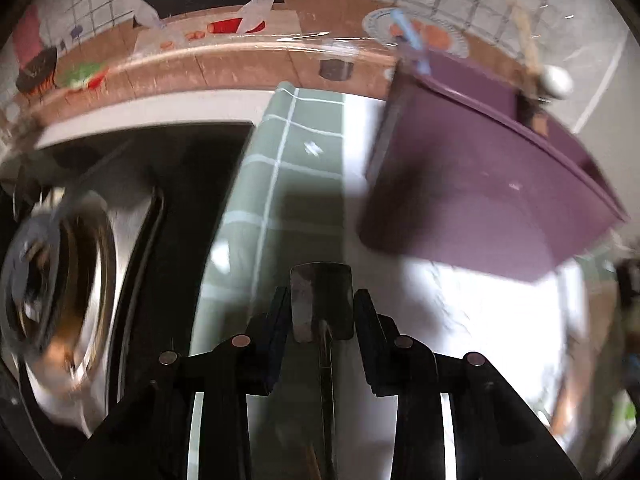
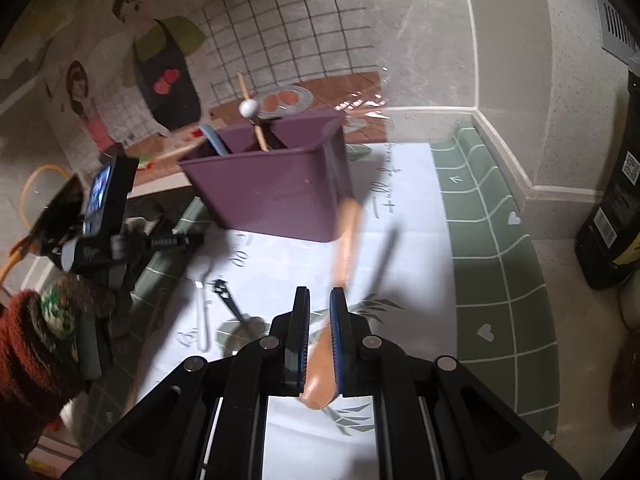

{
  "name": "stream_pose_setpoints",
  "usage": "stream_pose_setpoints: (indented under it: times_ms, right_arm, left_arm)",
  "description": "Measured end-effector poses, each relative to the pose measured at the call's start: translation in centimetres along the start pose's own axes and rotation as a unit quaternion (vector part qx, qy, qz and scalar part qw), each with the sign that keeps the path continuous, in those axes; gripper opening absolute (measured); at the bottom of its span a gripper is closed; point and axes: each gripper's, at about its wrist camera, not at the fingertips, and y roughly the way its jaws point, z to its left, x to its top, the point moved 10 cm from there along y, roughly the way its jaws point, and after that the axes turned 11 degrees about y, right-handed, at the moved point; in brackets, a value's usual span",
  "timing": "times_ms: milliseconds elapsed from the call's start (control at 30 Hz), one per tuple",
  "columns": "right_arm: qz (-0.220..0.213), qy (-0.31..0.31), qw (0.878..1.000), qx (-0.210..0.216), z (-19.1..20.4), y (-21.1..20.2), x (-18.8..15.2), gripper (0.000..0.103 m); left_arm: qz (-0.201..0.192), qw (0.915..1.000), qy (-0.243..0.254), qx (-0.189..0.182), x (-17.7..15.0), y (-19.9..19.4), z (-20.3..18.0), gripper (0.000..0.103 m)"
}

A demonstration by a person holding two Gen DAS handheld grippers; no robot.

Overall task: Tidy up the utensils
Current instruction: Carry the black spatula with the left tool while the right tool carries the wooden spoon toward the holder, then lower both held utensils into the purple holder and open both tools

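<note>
A purple utensil holder (image 2: 272, 184) (image 1: 480, 160) stands on the white printed mat (image 2: 400, 240). In it are a blue handle (image 2: 212, 136) and a wooden stick with a white ball (image 2: 250, 110). My right gripper (image 2: 320, 294) is shut on a blurred wooden utensil (image 2: 346, 232), whose far end points up toward the holder's front right corner. My left gripper (image 1: 322, 312) is shut on a flat metal utensil (image 1: 322, 300) that fills the gap between the pads, its thin shaft running back toward the camera. The left gripper (image 2: 120, 236) also shows left of the holder.
A clear spoon (image 2: 204, 312) and a black utensil (image 2: 236, 308) lie on the mat, left of my right gripper. A sink with a metal pot (image 1: 60, 280) lies to the left. A green checked mat (image 2: 500, 260), a dark bottle (image 2: 612, 220) and a knitted sleeve (image 2: 32, 344) are around.
</note>
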Motion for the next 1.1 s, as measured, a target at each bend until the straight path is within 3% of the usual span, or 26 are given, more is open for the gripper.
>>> stream_pose_setpoints:
  times_ms: [300,400,500,867,967,1100]
  right_arm:
    - [0.001,-0.017,1.0,0.022,0.7,-1.8,-0.1,0.008]
    - [0.073,-0.012,0.997,0.038,0.0,-0.2,-1.8,0.012]
    - [0.091,-0.012,0.996,0.002,-1.2,1.7,-2.1,0.019]
    - [0.112,-0.019,0.99,-0.078,-1.3,8.8,0.3,0.019]
    - [0.106,-0.031,0.989,-0.093,-1.3,9.7,-0.1,0.012]
    - [0.1,-0.032,0.992,-0.071,-0.2,8.6,-0.8,0.01]
  left_arm:
    - [-0.051,0.9961,0.017,-0.07,-4.6,-8.4,-4.0,0.033]
    - [-0.064,0.9953,0.021,-0.069,-5.3,-10.2,-4.7,0.033]
    - [-0.072,0.9949,0.026,-0.066,-5.8,-11.0,-5.1,0.033]
    - [-0.08,0.9936,0.011,-0.078,-6.5,-12.0,-4.3,0.033]
    - [-0.085,0.9932,0.011,-0.079,-6.4,-12.4,-3.9,0.033]
    - [-0.092,0.9925,0.014,-0.08,-6.5,-13.2,-3.9,0.033]
